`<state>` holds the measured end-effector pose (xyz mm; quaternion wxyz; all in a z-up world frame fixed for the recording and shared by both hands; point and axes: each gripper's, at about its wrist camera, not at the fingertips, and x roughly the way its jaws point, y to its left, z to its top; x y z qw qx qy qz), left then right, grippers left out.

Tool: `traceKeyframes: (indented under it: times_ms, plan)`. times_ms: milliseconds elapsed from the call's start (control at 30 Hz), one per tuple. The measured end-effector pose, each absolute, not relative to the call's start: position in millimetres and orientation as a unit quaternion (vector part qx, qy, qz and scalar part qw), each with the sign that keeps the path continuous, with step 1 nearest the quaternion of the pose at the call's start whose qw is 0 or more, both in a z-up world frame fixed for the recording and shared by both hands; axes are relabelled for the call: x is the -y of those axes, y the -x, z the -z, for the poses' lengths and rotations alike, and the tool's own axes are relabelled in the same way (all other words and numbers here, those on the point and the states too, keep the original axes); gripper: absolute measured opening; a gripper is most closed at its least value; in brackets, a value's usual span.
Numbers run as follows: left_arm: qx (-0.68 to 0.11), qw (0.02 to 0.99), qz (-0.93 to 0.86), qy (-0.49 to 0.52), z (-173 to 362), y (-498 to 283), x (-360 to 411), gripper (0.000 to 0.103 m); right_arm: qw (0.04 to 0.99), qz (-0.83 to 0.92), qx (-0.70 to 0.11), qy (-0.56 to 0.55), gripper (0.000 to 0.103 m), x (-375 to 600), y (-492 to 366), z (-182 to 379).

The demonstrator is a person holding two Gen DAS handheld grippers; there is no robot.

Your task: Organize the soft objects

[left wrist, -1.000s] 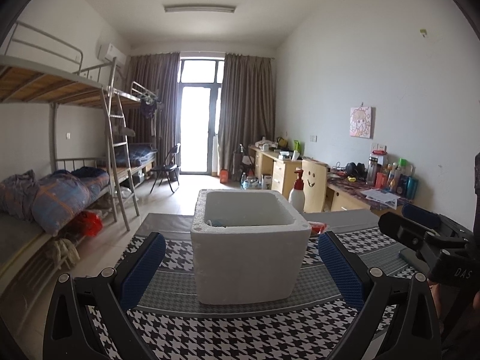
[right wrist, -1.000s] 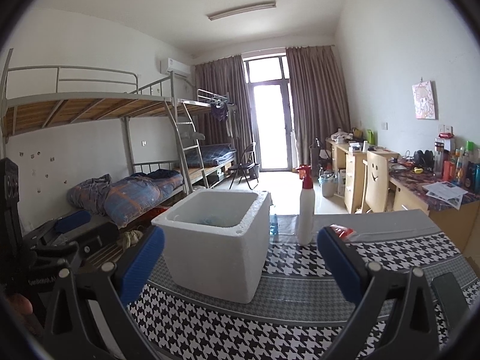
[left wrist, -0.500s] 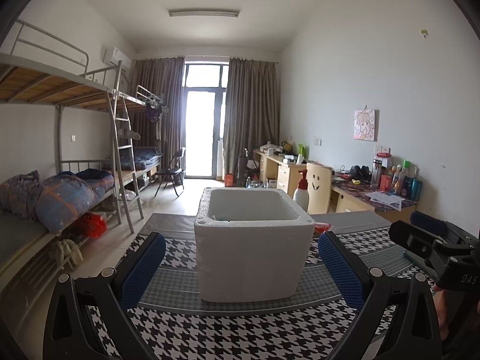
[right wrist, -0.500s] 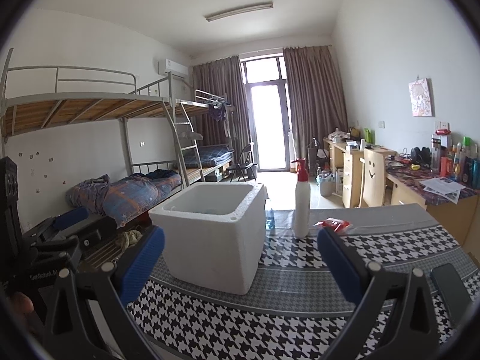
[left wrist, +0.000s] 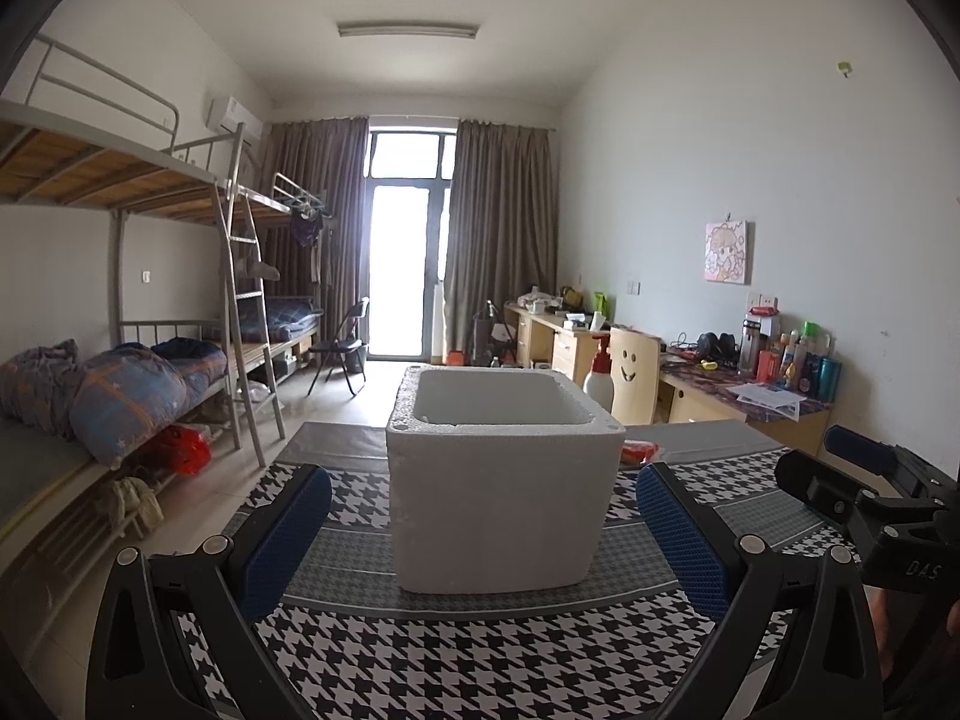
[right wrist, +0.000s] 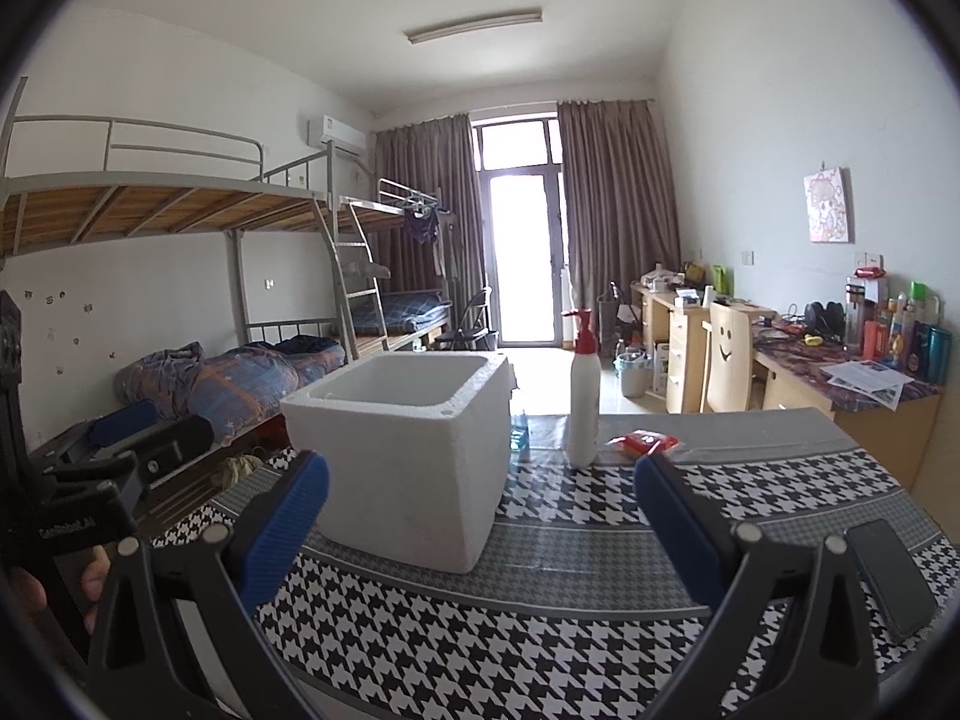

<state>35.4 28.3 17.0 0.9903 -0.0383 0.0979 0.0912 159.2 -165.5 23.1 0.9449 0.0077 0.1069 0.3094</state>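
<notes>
A white foam box (left wrist: 501, 498) with an open top stands on the houndstooth tablecloth (left wrist: 480, 660), straight ahead of my left gripper (left wrist: 483, 537). That gripper is open, its blue pads wide apart and empty. In the right wrist view the foam box (right wrist: 408, 456) sits ahead and to the left of my right gripper (right wrist: 480, 525), which is also open and empty. A small red packet (right wrist: 642, 441) lies behind the box beside a white pump bottle (right wrist: 584, 393). The box's inside is hidden from both views.
A dark phone (right wrist: 888, 576) lies at the table's right edge. A small blue-liquid bottle (right wrist: 519, 429) stands behind the box. Bunk beds (left wrist: 120, 360) line the left wall, desks (left wrist: 738, 396) the right. A hand (right wrist: 90, 582) holds the left gripper's handle.
Both grippers have lowered slightly and levelled: the box's inside, visible earlier, is now out of sight. Both stay open and empty. Nothing on the table moved.
</notes>
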Motion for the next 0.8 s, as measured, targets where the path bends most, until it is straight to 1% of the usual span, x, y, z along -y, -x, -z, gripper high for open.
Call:
traceKeyframes:
  times_ms: [800]
  plan:
    - [-0.109,0.989,-0.091,0.038,-4,-37,-28,0.102,0.948,-0.299,-0.108,-0.010,0.103,170,-157,-11]
